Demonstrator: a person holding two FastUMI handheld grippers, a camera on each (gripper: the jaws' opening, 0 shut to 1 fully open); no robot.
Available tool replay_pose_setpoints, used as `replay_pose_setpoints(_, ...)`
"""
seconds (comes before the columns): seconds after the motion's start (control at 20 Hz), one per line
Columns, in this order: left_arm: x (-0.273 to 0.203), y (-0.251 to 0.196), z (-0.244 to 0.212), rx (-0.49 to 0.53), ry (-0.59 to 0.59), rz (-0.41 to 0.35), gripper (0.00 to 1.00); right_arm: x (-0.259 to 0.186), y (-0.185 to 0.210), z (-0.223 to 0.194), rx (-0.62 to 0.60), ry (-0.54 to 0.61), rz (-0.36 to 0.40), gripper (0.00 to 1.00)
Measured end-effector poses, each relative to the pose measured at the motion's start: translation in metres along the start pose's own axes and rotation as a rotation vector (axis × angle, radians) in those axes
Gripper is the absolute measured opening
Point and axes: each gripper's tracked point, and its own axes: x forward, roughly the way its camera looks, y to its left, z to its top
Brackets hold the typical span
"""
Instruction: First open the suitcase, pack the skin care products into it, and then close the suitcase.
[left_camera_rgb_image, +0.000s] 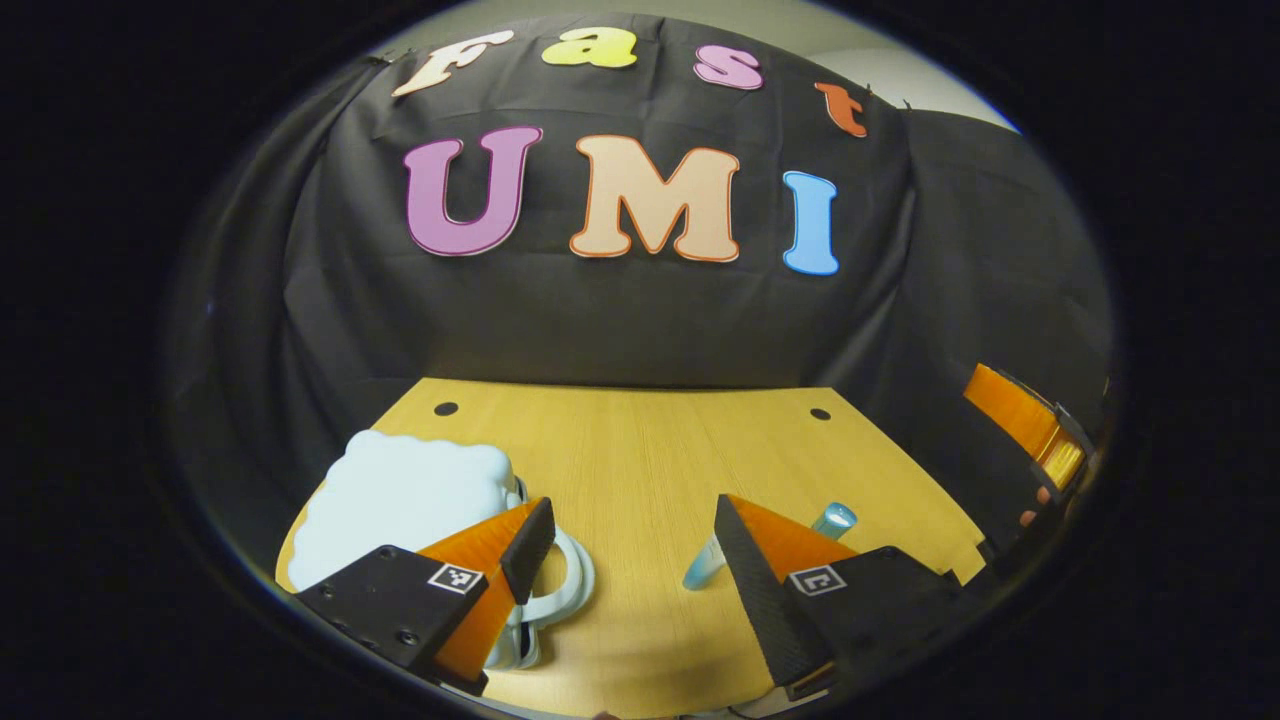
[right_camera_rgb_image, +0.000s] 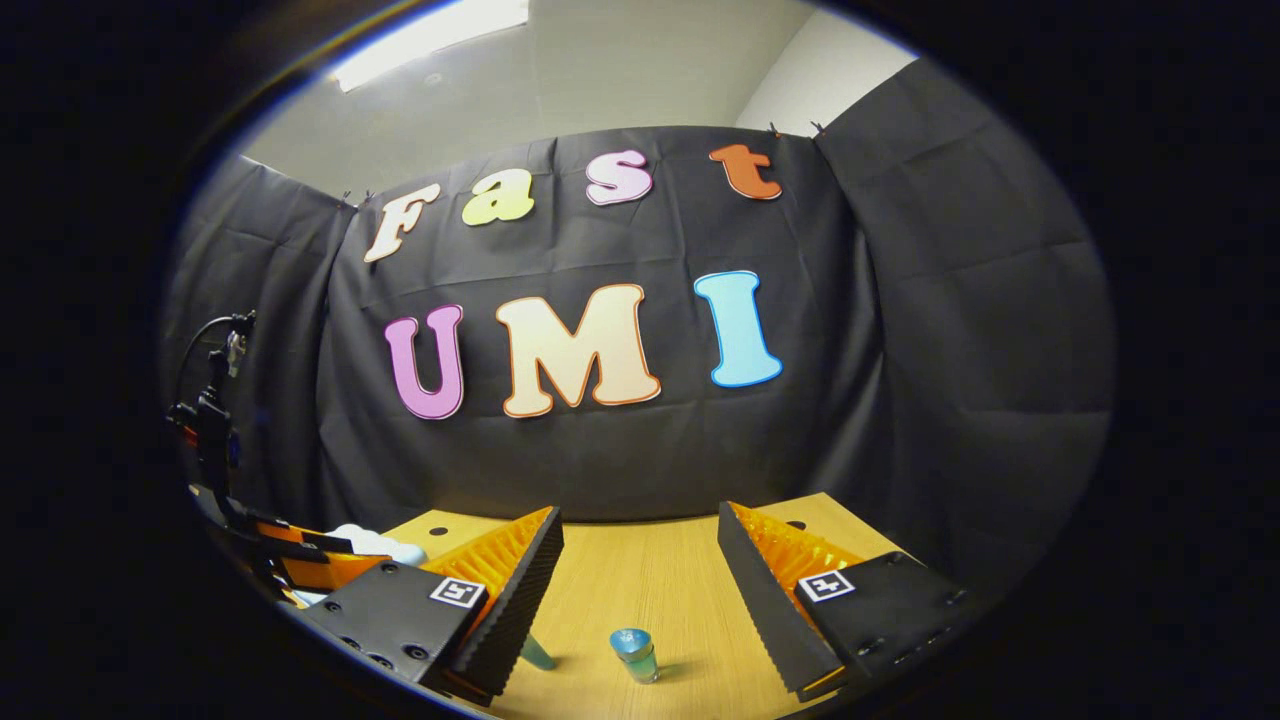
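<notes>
One tube (left_camera_rgb_image: 705, 565) half behind fingers (left_camera_rgb_image: 745, 560).

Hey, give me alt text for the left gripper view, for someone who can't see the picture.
The left gripper hangs open above a wooden table. A pale blue suitcase lies closed behind its left finger, and a small blue-capped bottle peeks past its right finger. The right gripper shows at the far right edge, before a black cloth wall.
</notes>
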Motion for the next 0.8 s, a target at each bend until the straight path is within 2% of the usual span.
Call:
replay_pose_setpoints(0.4, 0.017, 0.022, -0.024, -0.084, 0.19, -0.002, 0.92, -0.004, 0.012, -0.013, -0.008, 0.039, 0.041, 0.98)
replay_pose_setpoints(0.5, 0.023, 0.028, -0.031, -0.107, 0.258, -0.001, 0.95, -0.004, 0.013, -0.017, -0.02, 0.053, 0.05, 0.98)
replay_pose_setpoints(0.8, 0.049, 0.051, -0.053, -0.164, 0.512, 0.024, 0.95, -0.008, 0.011, -0.03, -0.031, 0.103, 0.064, 0.97)
